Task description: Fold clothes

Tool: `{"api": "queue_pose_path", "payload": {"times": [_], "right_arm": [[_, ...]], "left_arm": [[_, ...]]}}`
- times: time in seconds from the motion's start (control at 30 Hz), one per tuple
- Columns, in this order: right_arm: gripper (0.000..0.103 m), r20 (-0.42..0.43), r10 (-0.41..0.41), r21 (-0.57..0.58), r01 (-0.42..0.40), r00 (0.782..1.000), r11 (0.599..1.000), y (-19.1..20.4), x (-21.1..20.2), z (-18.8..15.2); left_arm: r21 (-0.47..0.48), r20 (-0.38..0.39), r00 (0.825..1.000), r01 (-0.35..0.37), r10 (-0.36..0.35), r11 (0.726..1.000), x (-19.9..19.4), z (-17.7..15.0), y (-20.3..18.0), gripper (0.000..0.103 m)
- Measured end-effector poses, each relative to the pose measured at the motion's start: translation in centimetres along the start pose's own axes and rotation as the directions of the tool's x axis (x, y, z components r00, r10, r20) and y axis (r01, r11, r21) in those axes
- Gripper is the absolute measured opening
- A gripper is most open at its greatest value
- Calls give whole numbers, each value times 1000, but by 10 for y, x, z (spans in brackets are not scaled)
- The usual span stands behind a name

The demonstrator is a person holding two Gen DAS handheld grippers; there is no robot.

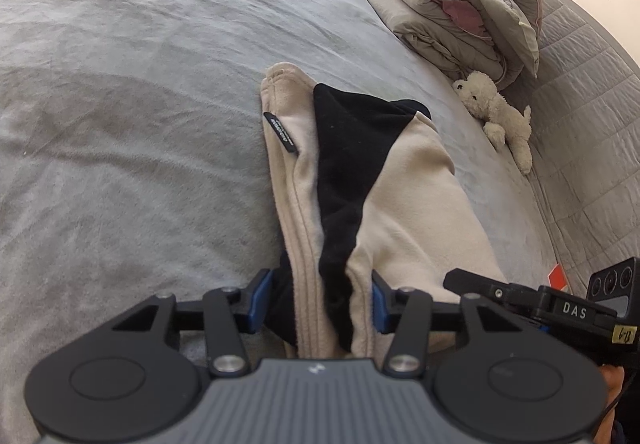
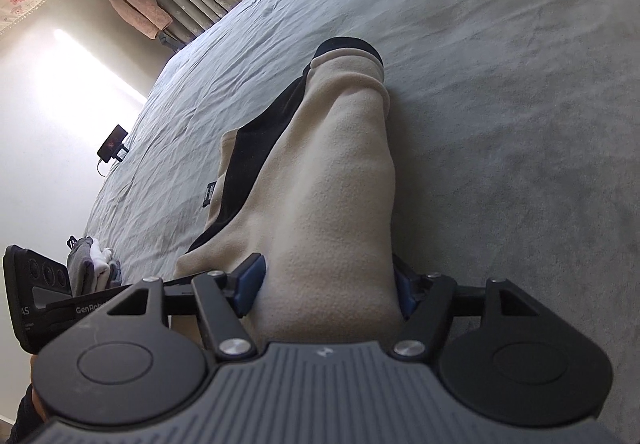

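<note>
Bunched between the blue pads of the left gripper (image 1: 322, 302), the near end of a beige-and-black fleece garment (image 1: 360, 180) is sitting in a part-open grip, both pads seeming to press on the gathered cloth, so the hold looks real though not tight. From there the garment is running away across the grey bedspread (image 1: 120, 124), folded lengthwise, with a black panel showing down its middle and a small black label lying near its left edge; farther right a folded quilt (image 1: 452, 16) and a white plush toy (image 1: 496, 112) are resting well clear of the work. Moving on to the right wrist view, the other gripper's body is showing at the left edge, and beyond it some small folded pieces (image 2: 94, 264) and a phone (image 2: 113, 143) are lying on the bed. Right of these, the right gripper (image 2: 328, 284) is standing wider, its jaws straddling a thick beige roll of the same garment (image 2: 336, 180); the left pad is lying against the cloth, the right pad is mostly hidden behind it, and whether it is truly clamping I cannot tell. Judging by this, the step in hand is carrying the near end over onto the far end. Doing it well probably means firming the right grip first, keeping both hands level and evenly spaced, and laying the edge down squarely.
</note>
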State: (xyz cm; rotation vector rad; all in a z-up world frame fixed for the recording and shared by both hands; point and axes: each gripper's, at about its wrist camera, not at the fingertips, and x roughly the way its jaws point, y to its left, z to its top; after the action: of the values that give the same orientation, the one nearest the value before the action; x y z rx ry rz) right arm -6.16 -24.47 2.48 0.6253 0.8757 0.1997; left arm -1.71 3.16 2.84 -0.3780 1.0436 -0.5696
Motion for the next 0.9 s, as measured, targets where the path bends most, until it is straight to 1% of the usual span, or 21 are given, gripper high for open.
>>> {"api": "queue_pose_path", "payload": {"times": [0.03, 0.07, 0.13, 0.23, 0.33, 0.4, 0.47, 0.63, 0.7, 0.77, 0.8, 0.83, 0.9], "right_arm": [[67, 10, -18, -29, 19, 1000, 999, 4, 0, -2], [63, 24, -41, -62, 42, 999, 997, 8, 0, -4], [58, 73, -101, -175, 113, 992, 978, 25, -1, -13], [55, 157, -171, -342, 216, 973, 915, 51, -3, -27], [55, 208, -212, -431, 284, 955, 856, 62, 1, -37], [55, 231, -229, -463, 314, 946, 829, 62, 4, -41], [55, 241, -236, -478, 327, 941, 815, 60, 5, -41], [55, 249, -244, -485, 339, 937, 806, 63, 9, -40], [55, 256, -246, -488, 345, 935, 802, 66, 7, -41], [55, 272, -247, -495, 356, 930, 793, 70, 6, -43], [55, 283, -248, -502, 364, 926, 785, 73, 6, -44], [55, 291, -249, -510, 370, 924, 777, 75, 6, -45], [55, 302, -249, -523, 378, 920, 764, 77, 6, -46]], "left_arm": [[1, 1, 1000, -2, 2, 1000, 0, 0, 0, 50], [3, 3, 1000, -4, 4, 1000, 0, 0, -1, 50], [5, 6, 1000, -9, 9, 1000, -1, -1, -3, 50], [9, 11, 1000, -18, 18, 1000, -2, -2, -5, 50], [19, 17, 999, -31, 31, 999, -2, -2, -8, 51], [32, 25, 999, -45, 44, 998, -2, -3, -11, 55], [36, 29, 998, -50, 49, 998, -2, -3, -12, 57], [23, 25, 999, -46, 45, 999, -2, -2, -10, 63], [29, 26, 999, -38, 37, 999, 0, -3, -10, 68], [46, 36, 998, -45, 44, 998, 1, -5, -14, 71], [57, 42, 998, -51, 48, 997, 2, -7, -16, 71], [71, 45, 998, -51, 48, 996, 2, -8, -18, 68], [80, 48, 998, -42, 38, 996, 3, -8, -19, 60]]}}
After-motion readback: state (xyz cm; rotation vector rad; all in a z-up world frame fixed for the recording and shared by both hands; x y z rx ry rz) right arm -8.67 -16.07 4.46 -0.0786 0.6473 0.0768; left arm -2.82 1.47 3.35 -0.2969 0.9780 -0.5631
